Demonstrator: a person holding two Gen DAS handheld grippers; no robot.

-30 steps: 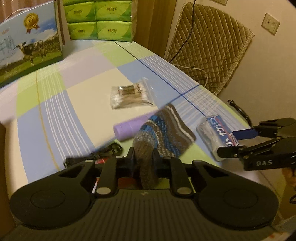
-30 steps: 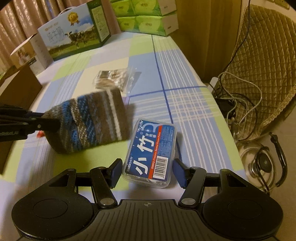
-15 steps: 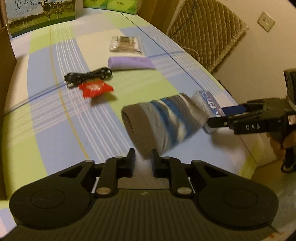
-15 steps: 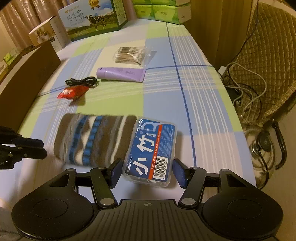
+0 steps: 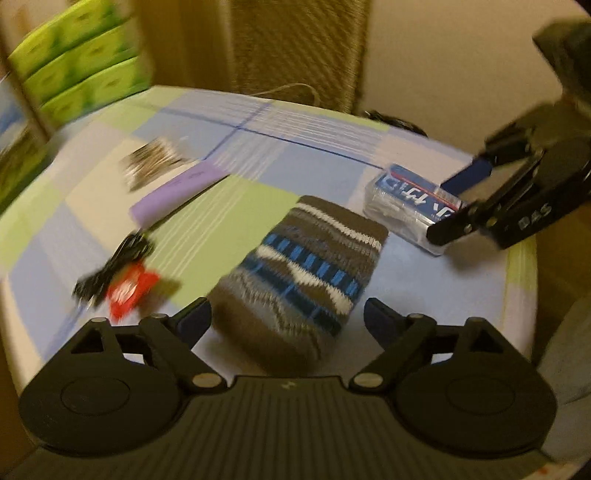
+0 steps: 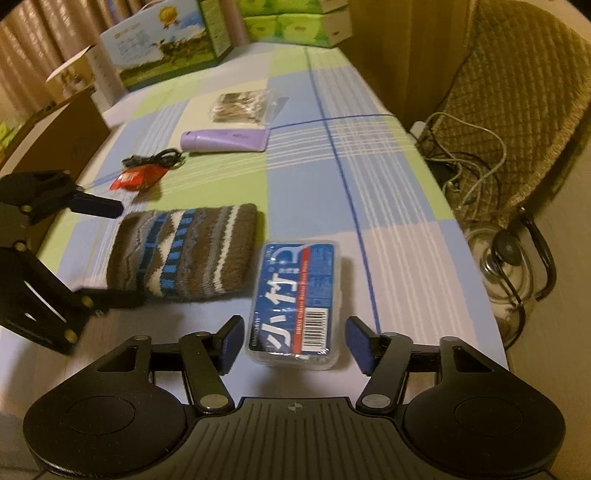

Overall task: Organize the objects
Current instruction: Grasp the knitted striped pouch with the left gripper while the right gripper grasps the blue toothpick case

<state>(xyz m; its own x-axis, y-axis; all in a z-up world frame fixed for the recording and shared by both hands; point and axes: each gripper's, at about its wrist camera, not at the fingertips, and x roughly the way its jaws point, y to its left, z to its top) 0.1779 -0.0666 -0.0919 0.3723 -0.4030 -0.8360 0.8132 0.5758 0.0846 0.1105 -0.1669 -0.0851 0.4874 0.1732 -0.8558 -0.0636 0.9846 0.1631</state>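
Observation:
A brown, blue and white striped knit sock [image 5: 303,273] [image 6: 184,251] lies flat on the checked tablecloth. My left gripper [image 5: 288,317] is open, its jaws wide on either side of the sock's near end, not holding it. A clear floss-pick box with a blue label [image 6: 295,302] [image 5: 410,206] lies beside the sock. My right gripper [image 6: 291,343] is open, its jaws on either side of the box's near end with gaps on both sides.
Farther on lie a red packet [image 6: 136,177], a black cable [image 6: 155,159], a purple tube [image 6: 225,140] and a bag of cotton swabs [image 6: 240,107]. A milk carton box [image 6: 162,44] and green tissue packs [image 6: 295,22] stand at the back. The table edge [image 6: 436,173] runs along the right.
My left gripper let go of the sock, which now lies flat on the cloth, and its jaws opened wide. My right gripper opened wider around the floss box.

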